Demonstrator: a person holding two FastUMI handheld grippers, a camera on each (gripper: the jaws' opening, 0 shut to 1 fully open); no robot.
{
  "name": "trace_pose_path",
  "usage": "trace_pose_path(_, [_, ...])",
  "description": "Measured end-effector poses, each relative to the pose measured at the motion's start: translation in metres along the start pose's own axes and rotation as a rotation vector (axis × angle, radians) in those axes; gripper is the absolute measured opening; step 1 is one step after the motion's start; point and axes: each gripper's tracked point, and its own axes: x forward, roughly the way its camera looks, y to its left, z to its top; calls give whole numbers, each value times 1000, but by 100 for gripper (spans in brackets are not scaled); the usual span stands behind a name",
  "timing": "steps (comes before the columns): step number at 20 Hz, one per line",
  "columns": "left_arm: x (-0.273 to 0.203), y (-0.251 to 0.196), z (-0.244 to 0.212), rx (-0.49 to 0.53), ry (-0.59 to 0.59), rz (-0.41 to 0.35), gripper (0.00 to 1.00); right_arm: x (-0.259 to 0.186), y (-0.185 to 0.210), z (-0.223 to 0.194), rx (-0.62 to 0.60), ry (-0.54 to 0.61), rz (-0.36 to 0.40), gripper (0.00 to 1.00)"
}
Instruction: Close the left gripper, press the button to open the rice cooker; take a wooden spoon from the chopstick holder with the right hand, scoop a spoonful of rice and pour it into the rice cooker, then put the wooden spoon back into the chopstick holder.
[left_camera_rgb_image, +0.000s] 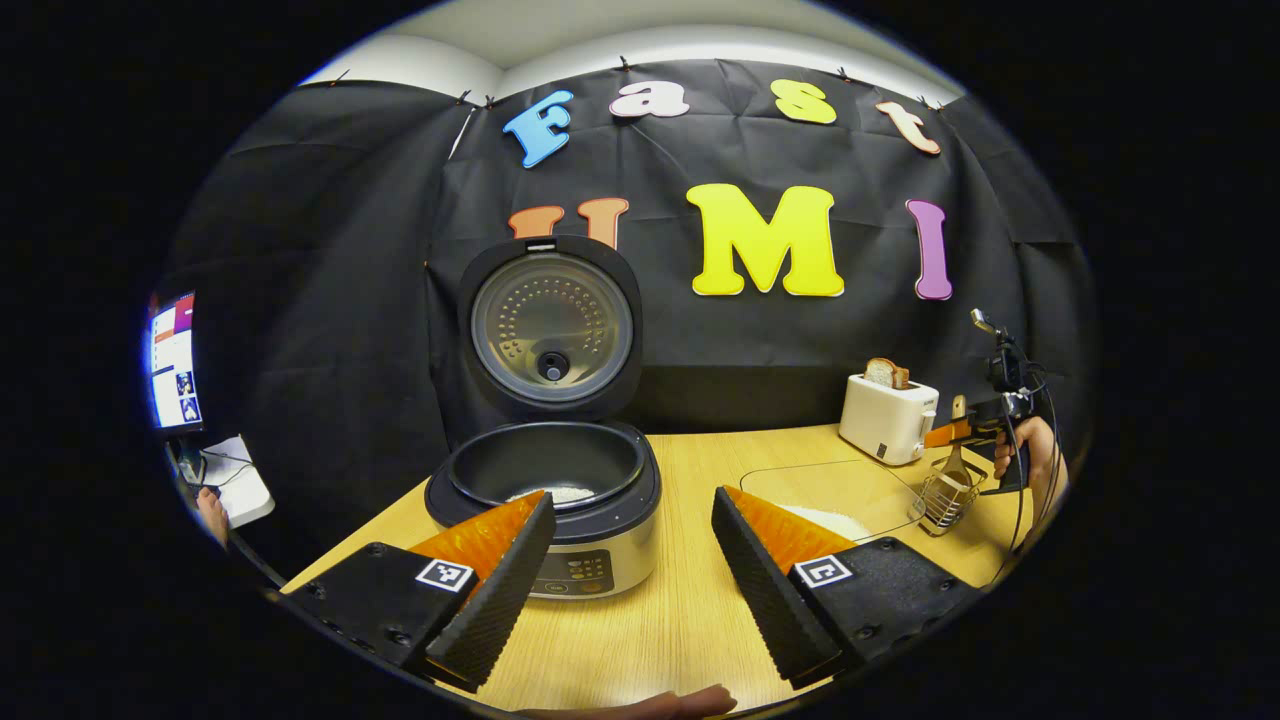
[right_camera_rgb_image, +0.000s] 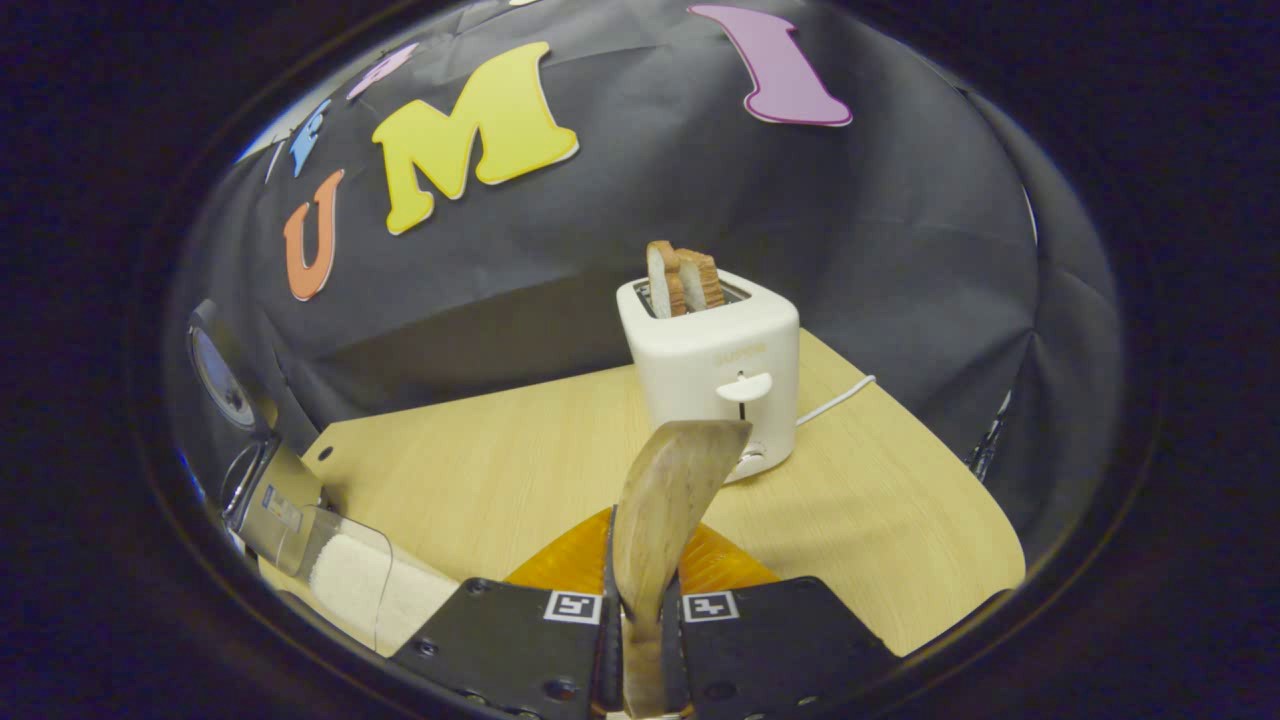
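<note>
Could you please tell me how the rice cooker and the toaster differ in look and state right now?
The rice cooker is round, dark on top with a silvery body; the toaster is a white box. The rice cooker stands open, its lid raised upright and some rice showing in the pot, while the toaster has bread slices sticking out of its slots. The rice cooker looks the larger. Both stand on the wooden table.

You face a booth hung with creased black cloth (left_camera_rgb_image: 330, 300), clipped along its top edge beneath a pale ceiling (left_camera_rgb_image: 640, 40) lit from above. A light wood-grain bench (left_camera_rgb_image: 660, 610) runs to the cloth, a white toaster (right_camera_rgb_image: 715, 360) with bread slices standing near its back edge. To your far left, a lit screen (left_camera_rgb_image: 173, 360) glows beside the cloth.
</note>
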Motion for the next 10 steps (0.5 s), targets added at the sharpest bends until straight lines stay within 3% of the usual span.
trace_pose_path(6, [-10, -10, 9, 52, -36, -16, 100, -46, 3, -6, -55, -27, -1, 14])
trace_pose_path(7, [-11, -8, 11, 59, -44, -8, 95, -48, 5, 0, -62, -54, -10, 10])
trace_pose_path(8, [-12, -7, 11, 60, -46, -5, 100, -51, 7, 5, -70, -69, -17, 10])
trace_pose_path(10, [-12, -6, 11, 59, -44, -6, 95, -58, 12, 13, -106, -94, -34, 10])
